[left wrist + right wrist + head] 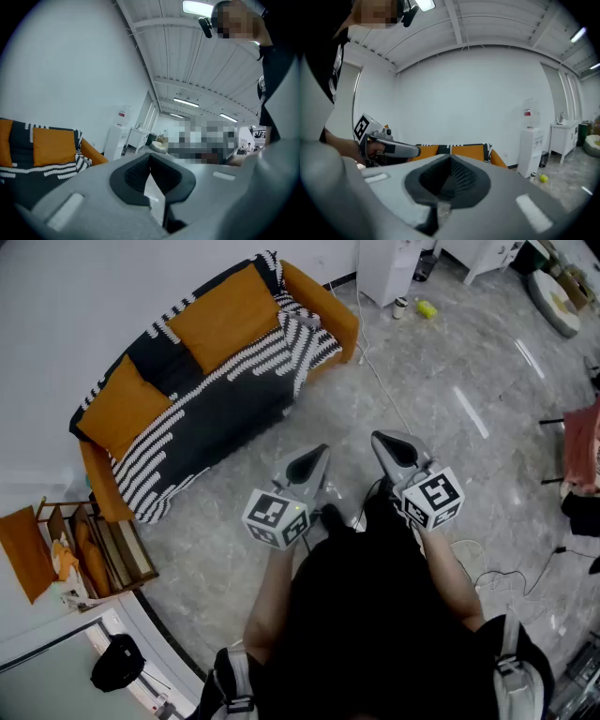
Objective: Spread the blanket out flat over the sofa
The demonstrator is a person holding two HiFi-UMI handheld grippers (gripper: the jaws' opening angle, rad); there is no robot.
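Note:
The orange sofa (pixel 323 301) stands at the upper left against the white wall. A black blanket with white stripes (pixel 216 418) lies spread over its back, seat and front, down to the floor. Two orange cushions (pixel 225 315) (pixel 122 404) rest on it. Both grippers hover over the grey floor, well short of the sofa. My left gripper (pixel 317 457) (pixel 150 157) is shut and holds nothing. My right gripper (pixel 382 442) (pixel 450 159) is shut and empty as well. The right gripper view shows the left gripper (pixel 415 151) in front of the sofa (pixel 464 151).
A wooden side rack (pixel 98 545) stands by the sofa's left end. A white water dispenser (pixel 389 268), a cup (pixel 400 307) and a yellow object (pixel 427 308) sit beyond its right end. A cable (pixel 380 381) crosses the floor. A red-draped chair (pixel 581 446) is at right.

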